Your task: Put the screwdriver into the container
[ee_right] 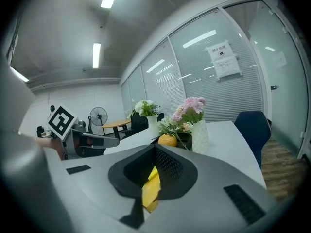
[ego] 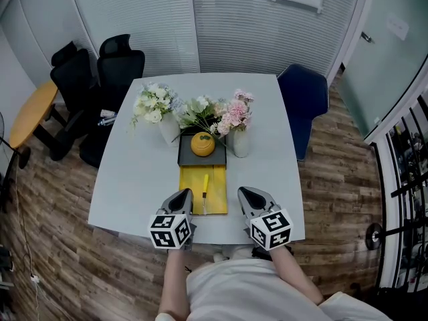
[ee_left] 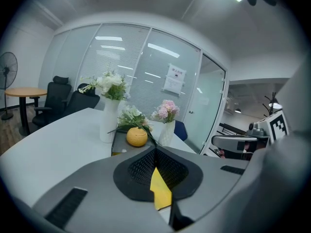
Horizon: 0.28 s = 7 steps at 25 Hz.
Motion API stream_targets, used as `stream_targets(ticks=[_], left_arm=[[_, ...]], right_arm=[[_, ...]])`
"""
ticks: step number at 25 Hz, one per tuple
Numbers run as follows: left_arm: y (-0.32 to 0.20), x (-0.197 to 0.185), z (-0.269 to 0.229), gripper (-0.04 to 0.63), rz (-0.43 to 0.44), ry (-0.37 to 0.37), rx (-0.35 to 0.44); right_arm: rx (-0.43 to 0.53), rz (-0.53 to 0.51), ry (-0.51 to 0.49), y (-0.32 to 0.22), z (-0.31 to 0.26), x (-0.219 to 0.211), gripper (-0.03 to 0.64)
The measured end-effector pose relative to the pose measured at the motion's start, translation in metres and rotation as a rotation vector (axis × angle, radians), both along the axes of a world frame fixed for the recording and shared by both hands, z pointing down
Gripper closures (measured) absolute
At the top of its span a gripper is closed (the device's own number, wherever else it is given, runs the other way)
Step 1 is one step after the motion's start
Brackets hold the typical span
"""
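A yellow screwdriver [ego: 205,186] lies lengthwise on a yellow mat [ego: 218,192] near the front of the white table [ego: 134,172]. Behind the mat, a round orange container [ego: 202,144] with its lid on sits on a dark grey tray [ego: 186,158]. My left gripper [ego: 184,196] rests shut at the mat's left edge, holding nothing. My right gripper [ego: 246,194] rests shut just right of the mat, also holding nothing. In the left gripper view the shut gripper [ee_left: 155,149] points toward the container [ee_left: 137,136]. The right gripper view has the shut gripper [ee_right: 155,148] below the container [ee_right: 167,140].
A white vase of white flowers [ego: 168,127] and a white vase of pink flowers [ego: 241,141] flank the tray, with a leafy bunch [ego: 198,111] behind it. A blue chair [ego: 304,99] stands at the table's right, black chairs [ego: 100,72] and a round wooden table [ego: 30,112] at the left.
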<state>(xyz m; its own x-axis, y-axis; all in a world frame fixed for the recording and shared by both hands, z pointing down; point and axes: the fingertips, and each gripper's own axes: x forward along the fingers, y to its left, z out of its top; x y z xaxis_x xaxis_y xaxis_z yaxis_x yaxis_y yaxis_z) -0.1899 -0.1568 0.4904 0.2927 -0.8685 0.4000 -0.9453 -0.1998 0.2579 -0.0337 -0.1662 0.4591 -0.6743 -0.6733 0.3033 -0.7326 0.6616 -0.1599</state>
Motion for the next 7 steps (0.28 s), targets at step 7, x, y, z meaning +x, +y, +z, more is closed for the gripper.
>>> stream_targets(ticks=[7], left_arm=[[-0.0008, -0.0018, -0.0002, 0.588, -0.006, -0.001, 0.002]], right_arm=[[-0.002, -0.007, -0.003, 0.0004, -0.0007, -0.0028, 0.601]])
